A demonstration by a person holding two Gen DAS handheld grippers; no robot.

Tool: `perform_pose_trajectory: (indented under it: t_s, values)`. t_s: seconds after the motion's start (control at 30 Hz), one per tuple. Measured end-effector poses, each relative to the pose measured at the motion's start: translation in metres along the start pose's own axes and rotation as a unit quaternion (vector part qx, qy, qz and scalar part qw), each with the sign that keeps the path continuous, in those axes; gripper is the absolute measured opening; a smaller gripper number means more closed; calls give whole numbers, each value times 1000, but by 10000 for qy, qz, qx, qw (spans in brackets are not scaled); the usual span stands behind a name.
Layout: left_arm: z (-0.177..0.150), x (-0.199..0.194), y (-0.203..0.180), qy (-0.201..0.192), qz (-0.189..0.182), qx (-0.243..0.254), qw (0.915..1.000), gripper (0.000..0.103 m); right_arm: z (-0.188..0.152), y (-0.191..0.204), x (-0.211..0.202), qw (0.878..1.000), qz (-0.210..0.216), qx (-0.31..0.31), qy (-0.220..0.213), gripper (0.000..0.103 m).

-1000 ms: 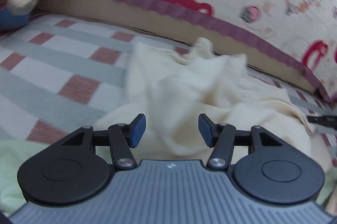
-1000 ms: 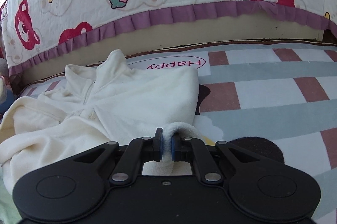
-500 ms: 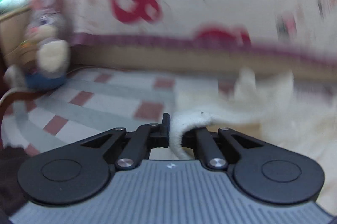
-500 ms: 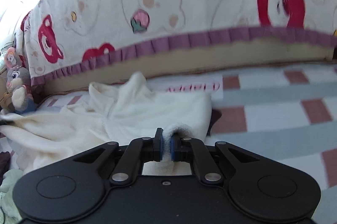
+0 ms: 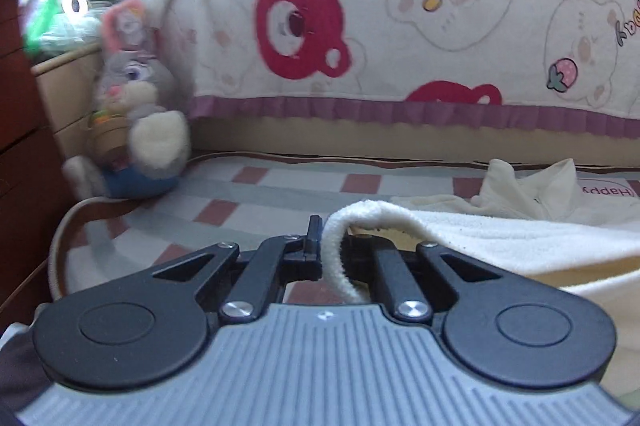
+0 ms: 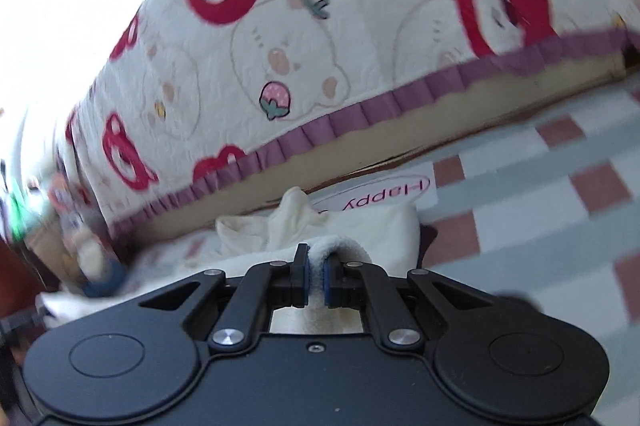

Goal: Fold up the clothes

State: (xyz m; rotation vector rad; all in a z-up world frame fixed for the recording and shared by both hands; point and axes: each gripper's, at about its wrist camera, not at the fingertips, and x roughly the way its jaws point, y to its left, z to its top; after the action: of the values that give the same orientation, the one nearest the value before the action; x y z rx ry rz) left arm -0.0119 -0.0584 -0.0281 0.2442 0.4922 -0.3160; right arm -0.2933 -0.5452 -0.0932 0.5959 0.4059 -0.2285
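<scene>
A cream fleece jacket point(image 5: 512, 238) lies on the checked mat, its collar point(image 5: 532, 185) toward the bed. My left gripper point(image 5: 334, 254) is shut on a fold of the jacket's edge, and the cloth stretches away to the right from it. In the right wrist view the same jacket point(image 6: 360, 226) spreads ahead, and my right gripper point(image 6: 316, 282) is shut on another fold of its edge, held a little above the mat. That view is tilted.
A bed with a bear-print quilt point(image 5: 400, 5) and purple frill runs across the back. A grey plush rabbit point(image 5: 132, 105) sits at the far left by a wooden cabinet point(image 5: 20, 105). The checked mat point(image 6: 540, 205) extends to the right, with a "Happy" label point(image 6: 384, 193).
My left gripper, open above the jacket a second ago, has closed on its edge and lifted it leftward. The right gripper kept its hold, rose and tilted.
</scene>
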Motion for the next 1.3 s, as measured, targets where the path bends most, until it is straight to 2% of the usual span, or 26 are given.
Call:
perform_pose_trajectory:
  t_s: [0.07,0.13,0.17,0.23,0.27,0.33,0.37,0.4,0.43,0.5,0.53,0.6,0.67,0.73,0.8,0.83,0.9,0.93,1.03,1.07,1.17,1.3]
  values:
    - [13,37,-1,130,-78,222,9996,4,16,5,16,9994,40,-350,16,7]
    - [30,77,-5,349,-232,56,9991,4,33,10,37,9978,16,-653,-89,7]
    - [40,98,-4,476,-294,-146,9983,4,42,9,50,9978,17,-646,-144,7]
    - [57,138,-7,695,-411,-618,9948,9,56,-3,77,9993,-16,-120,-340,7]
    - [62,158,-11,780,-448,-721,9933,14,57,-13,92,9988,0,291,-405,7]
    - [64,189,-28,915,-388,-523,9937,35,46,-29,120,9967,-27,548,-605,9]
    - [62,202,-38,1007,-306,-377,9937,50,36,-38,135,9967,-151,523,-608,10]
    - [57,210,-45,1119,-279,-324,9928,52,26,-49,147,9961,-341,627,-517,10]
    - [51,212,-47,1157,-396,-441,9915,52,14,-64,155,9940,-402,946,-374,18]
    - [37,207,-38,1146,-737,-1039,9852,52,0,-91,159,9855,-311,1649,-234,18]
    - [29,204,-32,1142,-904,-1364,9799,52,1,-100,160,9843,-232,1743,-170,18]
    - [10,201,-18,1289,-1075,-2022,9649,52,13,-108,158,9872,-297,1561,-134,18]
    - [-9,197,-7,1386,-1211,-2388,9535,52,27,-105,157,9931,-339,1126,-33,18]
    - [-22,189,-7,1401,-1210,-2262,9563,52,36,-95,156,9980,-281,550,110,19]
    - [-29,180,-13,1386,-1132,-1917,9650,52,38,-82,155,9995,-98,-110,266,24]
    - [-30,177,-17,1370,-1112,-1778,9681,52,39,-75,155,9984,-6,-440,343,30]
    - [-31,172,-23,1337,-1072,-1500,9737,53,42,-61,154,9925,178,-1098,497,37]
    - [-32,169,-26,1320,-1052,-1360,9762,53,39,-54,155,9907,233,-1173,642,44]
    - [-27,163,-28,1225,-1111,-1444,9756,53,35,-39,167,9911,280,-674,1116,45]
    - [-24,159,-28,1161,-1138,-1504,9752,53,31,-33,168,9897,288,-802,1153,45]
    - [-21,143,-23,919,-1225,-1612,9750,53,18,-17,175,9786,-138,-1592,1295,45]
    - [-22,118,-11,532,-1345,-1670,9753,55,13,-26,182,9804,-628,-1344,1297,46]
